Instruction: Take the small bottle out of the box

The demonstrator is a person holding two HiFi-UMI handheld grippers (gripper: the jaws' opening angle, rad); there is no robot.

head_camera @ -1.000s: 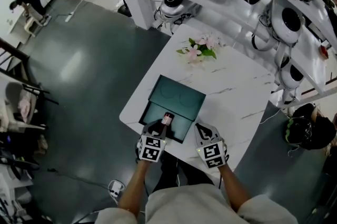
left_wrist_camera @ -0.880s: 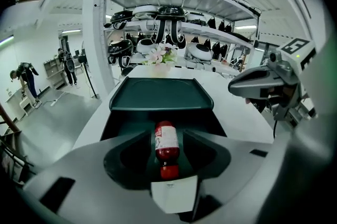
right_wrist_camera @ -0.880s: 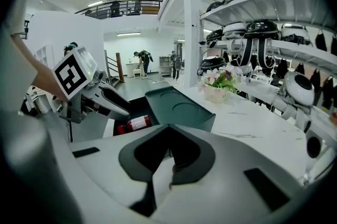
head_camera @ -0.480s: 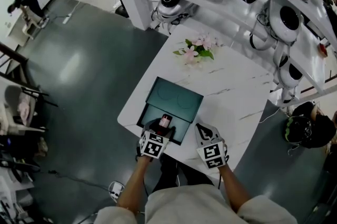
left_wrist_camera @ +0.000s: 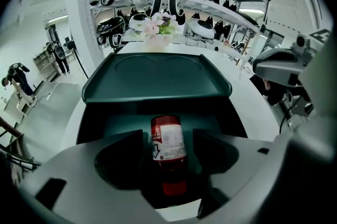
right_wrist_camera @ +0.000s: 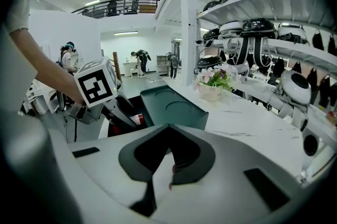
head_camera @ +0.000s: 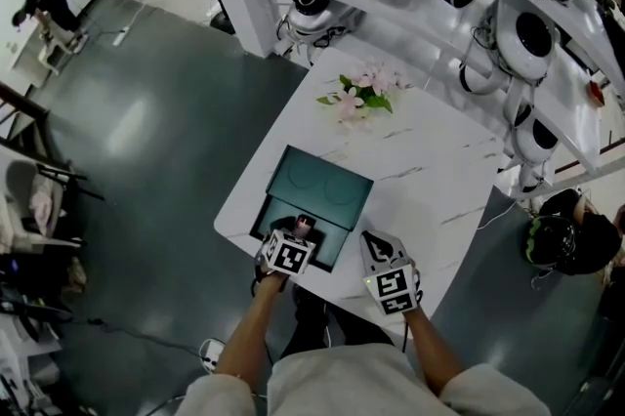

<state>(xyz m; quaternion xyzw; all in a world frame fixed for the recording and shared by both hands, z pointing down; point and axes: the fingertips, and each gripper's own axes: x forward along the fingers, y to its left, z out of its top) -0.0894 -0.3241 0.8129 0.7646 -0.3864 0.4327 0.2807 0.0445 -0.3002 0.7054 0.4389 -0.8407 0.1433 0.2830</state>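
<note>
A small red bottle with a white label stands inside the open dark-green box; in the head view the bottle shows at the box's near end. My left gripper points steeply down into the box. Its jaws have just been opening, and they now stand on either side of the bottle with a gap on each side. The left gripper hangs over the box. My right gripper is shut and empty over the table, to the right of the box.
The white marble table carries a vase of pink flowers at its far side. Shelves with white and black headsets run behind and to the right. Dark floor lies left of the table's edge.
The left gripper has sunk toward the box and tipped further down, and its jaws now stand wide beside the bottle. The right gripper has stayed where it was.
</note>
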